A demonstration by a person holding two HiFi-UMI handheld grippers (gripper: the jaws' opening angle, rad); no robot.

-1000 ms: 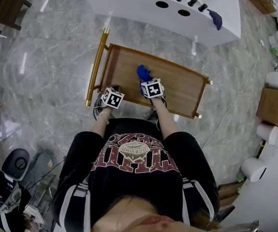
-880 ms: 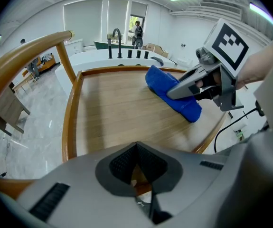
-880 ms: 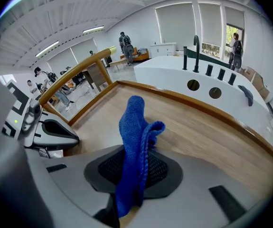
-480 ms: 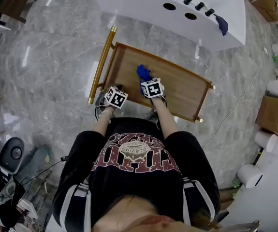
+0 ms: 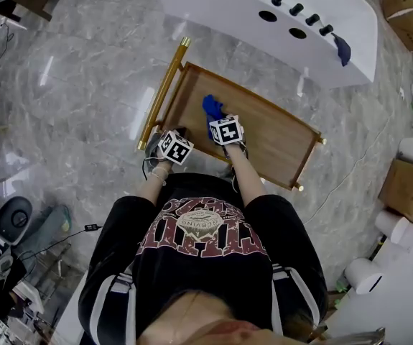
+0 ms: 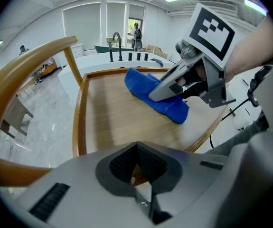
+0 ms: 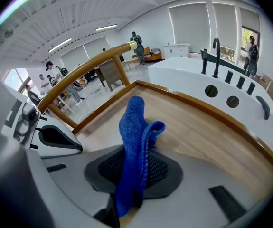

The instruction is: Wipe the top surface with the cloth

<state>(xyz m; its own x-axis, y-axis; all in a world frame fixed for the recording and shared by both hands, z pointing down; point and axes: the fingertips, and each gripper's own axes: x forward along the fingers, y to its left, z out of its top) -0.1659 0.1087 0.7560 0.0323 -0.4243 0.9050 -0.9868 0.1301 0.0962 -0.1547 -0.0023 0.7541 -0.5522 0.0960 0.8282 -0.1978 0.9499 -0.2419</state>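
"Two grippers over one wooden top (image 5: pixel 272 134). Where does each stand?"

"Both are at its near long edge. The left gripper (image 6: pixel 136 148) is by the near corner at the end with the brass handle rail (image 5: pixel 164 92). The right gripper (image 7: pixel 134 167) is just beside it, further along the edge and reaching in over the wood."

"Which one has the blue cloth (image 7: pixel 134 125)?"

"The right one. Its jaws are clamped on the cloth. A fold stands up between the pads and flops forward past the tips, and the rest lies on the wood ahead of them. From the head view the cloth sits in the half of the top nearer the handle, about midway between the two long rims."

"And the left jaws?"

"Drawn together, tips meeting, with nothing between them. Only a sliver of the wooden rim shows through the gap behind the tips. Whether they touch the rim I cannot tell."

"What lies around the cart?"

"Grey marble floor (image 5: pixel 84 85) is on every side. A long white counter (image 5: pixel 220 6) stands beyond the far rim, apart from it, with round holes and a row of black fittings (image 7: pixel 216 56) along it. A cardboard box (image 5: pixel 406 185) is off to the right."
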